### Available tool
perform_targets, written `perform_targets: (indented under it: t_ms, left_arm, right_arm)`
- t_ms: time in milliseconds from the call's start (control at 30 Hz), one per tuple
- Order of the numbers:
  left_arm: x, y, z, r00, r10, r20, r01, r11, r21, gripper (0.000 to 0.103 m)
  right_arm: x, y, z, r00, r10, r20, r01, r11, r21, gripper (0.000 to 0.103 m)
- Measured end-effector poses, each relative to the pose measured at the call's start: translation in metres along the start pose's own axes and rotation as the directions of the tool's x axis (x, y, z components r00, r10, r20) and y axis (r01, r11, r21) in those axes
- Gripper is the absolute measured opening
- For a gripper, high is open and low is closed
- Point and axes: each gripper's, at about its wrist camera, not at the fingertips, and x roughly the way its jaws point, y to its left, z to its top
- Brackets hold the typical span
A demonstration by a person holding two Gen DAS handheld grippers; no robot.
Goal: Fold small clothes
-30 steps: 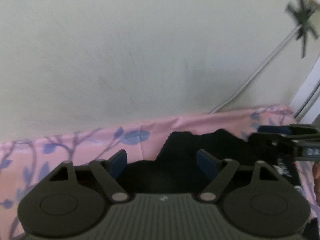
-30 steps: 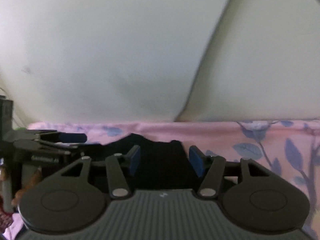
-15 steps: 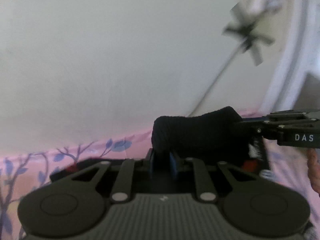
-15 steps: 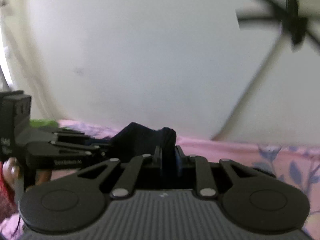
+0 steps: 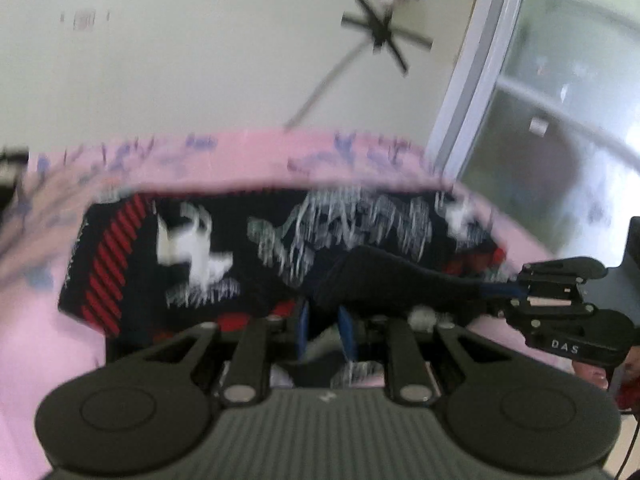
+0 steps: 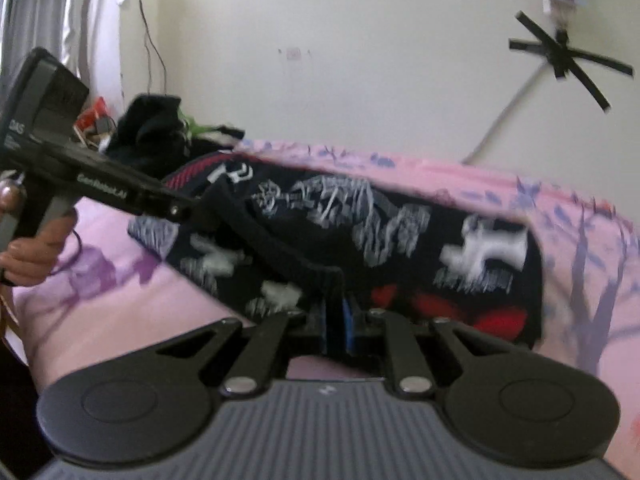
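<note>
A small black garment (image 5: 248,256) with white print and red stripes lies spread on the pink floral sheet (image 5: 48,320); it also shows in the right wrist view (image 6: 400,232). My left gripper (image 5: 324,328) is shut on the garment's dark near hem, which stretches right to my right gripper (image 5: 504,292). In the right wrist view my right gripper (image 6: 338,320) is shut on the same hem, and the left gripper (image 6: 188,210) holds its other end at the left.
The sheet (image 6: 580,280) covers a bed against a pale wall. A heap of dark clothes and clutter (image 6: 156,128) sits at the bed's far left. A window frame (image 5: 480,80) stands to the right. A cable (image 5: 324,84) runs up the wall.
Both grippers, open around the dark cloth a second ago, closed on it and have drawn its hem back and up. The printed side of the garment now shows spread on the sheet.
</note>
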Motion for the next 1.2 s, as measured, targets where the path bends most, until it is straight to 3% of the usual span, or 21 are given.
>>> perform_targets:
  t_ms: [100, 167, 200, 233, 300, 400, 467, 567, 600, 633, 700, 800, 867, 933, 967, 1000, 1033, 1067, 1200]
  left_arm:
    - [-0.010, 0.002, -0.009, 0.999, -0.032, -0.015, 0.031, 0.999, -0.017, 0.025]
    - [-0.032, 0.007, -0.005, 0.997, -0.070, 0.041, 0.070, 0.997, -0.020, 0.036]
    - [-0.048, 0.014, 0.000, 0.993, -0.059, 0.099, 0.062, 0.998, -0.025, 0.049]
    - [-0.061, 0.021, 0.004, 0.987, -0.021, 0.157, 0.029, 0.999, -0.046, 0.058]
    - [-0.079, 0.048, 0.015, 0.970, 0.086, 0.226, -0.055, 0.989, -0.138, 0.063]
    - [-0.077, 0.090, 0.025, 0.962, 0.203, 0.183, -0.142, 0.943, -0.302, 0.073]
    - [-0.060, 0.110, 0.029, 0.971, 0.211, 0.111, -0.159, 0.920, -0.358, 0.073]
    - [-0.029, 0.118, 0.028, 0.985, 0.173, 0.023, -0.152, 0.911, -0.383, 0.065]
    - [-0.019, 0.117, 0.026, 0.988, 0.155, -0.007, -0.146, 0.912, -0.383, 0.053]
    - [-0.012, 0.114, 0.024, 0.988, 0.148, -0.032, -0.149, 0.912, -0.381, 0.034]
    - [-0.008, 0.101, 0.022, 0.986, 0.159, -0.057, -0.169, 0.917, -0.360, 0.019]
    - [-0.024, 0.093, 0.022, 0.993, 0.115, -0.027, -0.117, 0.923, -0.367, 0.014]
    - [-0.033, 0.093, 0.019, 0.996, 0.087, -0.003, -0.081, 0.916, -0.394, 0.012]
    - [-0.029, 0.093, 0.016, 0.990, 0.141, -0.016, -0.136, 0.914, -0.383, 0.012]
    - [-0.022, 0.095, 0.015, 0.984, 0.175, -0.039, -0.176, 0.911, -0.372, 0.012]
    - [-0.013, 0.099, 0.011, 0.978, 0.195, -0.068, -0.206, 0.905, -0.372, 0.015]
    - [-0.009, 0.103, 0.008, 0.976, 0.206, -0.077, -0.220, 0.897, -0.383, 0.026]
    - [-0.008, 0.104, 0.007, 0.974, 0.215, -0.074, -0.226, 0.891, -0.393, 0.028]
    - [-0.029, 0.101, 0.010, 0.971, 0.238, -0.028, -0.231, 0.895, -0.382, 0.027]
  right_arm:
    - [-0.006, 0.002, -0.004, 0.999, -0.026, 0.046, 0.024, 0.999, 0.029, 0.014]
    - [-0.020, -0.003, -0.002, 0.997, 0.006, 0.075, -0.012, 0.996, 0.085, 0.024]
    - [-0.031, -0.008, 0.000, 0.994, 0.020, 0.111, -0.031, 0.994, 0.103, 0.032]
    - [-0.042, -0.013, 0.003, 0.988, -0.003, 0.152, -0.016, 0.993, 0.121, 0.033]
    - [-0.055, -0.026, 0.009, 0.973, -0.095, 0.208, 0.059, 0.983, 0.172, 0.042]
    - [-0.060, -0.060, 0.008, 0.943, -0.224, 0.246, 0.130, 0.929, 0.346, 0.050]
    - [-0.049, -0.080, 0.003, 0.941, -0.256, 0.223, 0.133, 0.882, 0.452, 0.050]
    - [-0.022, -0.094, -0.005, 0.960, -0.232, 0.157, 0.118, 0.844, 0.524, 0.046]
    - [-0.013, -0.095, -0.007, 0.970, -0.198, 0.141, 0.096, 0.844, 0.528, 0.024]
    - [-0.008, -0.094, -0.006, 0.970, -0.206, 0.126, 0.111, 0.843, 0.527, 0.009]
    - [-0.012, -0.095, -0.005, 0.960, -0.247, 0.134, 0.144, 0.841, 0.522, 0.005]
    - [-0.024, -0.110, -0.005, 0.938, -0.316, 0.144, 0.179, 0.796, 0.579, 0.003]
    - [-0.022, -0.117, -0.011, 0.944, -0.307, 0.121, 0.176, 0.780, 0.601, 0.003]
    - [-0.010, -0.113, -0.017, 0.954, -0.289, 0.076, 0.194, 0.793, 0.578, 0.005]
    - [-0.006, -0.111, -0.019, 0.956, -0.290, 0.051, 0.211, 0.796, 0.567, 0.017]
    - [-0.009, -0.108, -0.015, 0.951, -0.303, 0.065, 0.220, 0.808, 0.547, 0.037]
    - [-0.010, -0.106, -0.013, 0.945, -0.318, 0.076, 0.230, 0.813, 0.535, 0.047]
    - [-0.012, -0.107, -0.014, 0.942, -0.324, 0.082, 0.232, 0.810, 0.538, 0.056]
    - [-0.035, -0.114, -0.019, 0.912, -0.382, 0.149, 0.223, 0.767, 0.602, 0.056]
